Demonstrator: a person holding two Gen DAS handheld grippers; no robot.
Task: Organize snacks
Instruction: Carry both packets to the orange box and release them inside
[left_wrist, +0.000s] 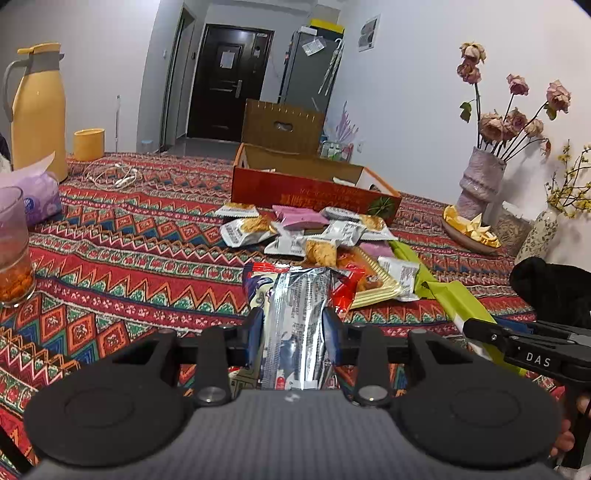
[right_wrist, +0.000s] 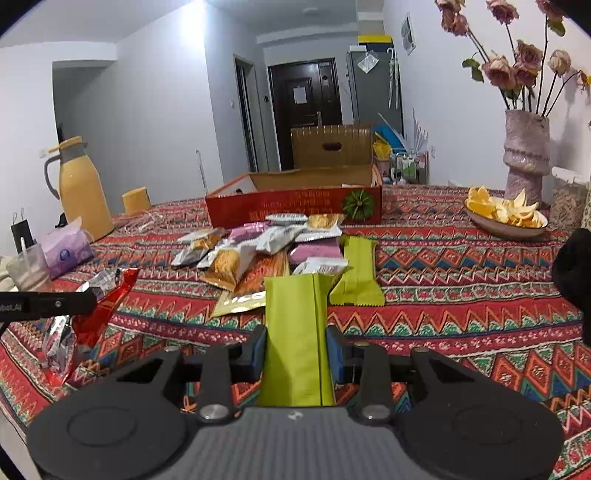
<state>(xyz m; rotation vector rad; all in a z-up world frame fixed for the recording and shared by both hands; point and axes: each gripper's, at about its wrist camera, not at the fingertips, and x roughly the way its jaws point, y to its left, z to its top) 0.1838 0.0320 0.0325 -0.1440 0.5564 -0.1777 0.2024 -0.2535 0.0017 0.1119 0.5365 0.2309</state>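
Note:
My left gripper (left_wrist: 293, 325) is shut on a silver and red snack packet (left_wrist: 295, 314), held above the patterned tablecloth; the packet also shows in the right wrist view (right_wrist: 92, 310). My right gripper (right_wrist: 295, 343) is shut on a green snack packet (right_wrist: 295, 332), which also shows in the left wrist view (left_wrist: 454, 295). A pile of small snack packets (left_wrist: 306, 232) lies ahead of both grippers, also in the right wrist view (right_wrist: 266, 243). A second green packet (right_wrist: 358, 273) lies beside the pile. An open red cardboard box (left_wrist: 314, 188) stands behind the pile, also in the right wrist view (right_wrist: 295, 203).
A yellow thermos jug (left_wrist: 37, 107) and yellow cup (left_wrist: 88, 144) stand at the far left with a purple tissue pack (left_wrist: 33, 192) and a glass (left_wrist: 14, 251). A bowl of orange peel (right_wrist: 506, 214) and a vase of dried roses (right_wrist: 524, 155) stand at the right.

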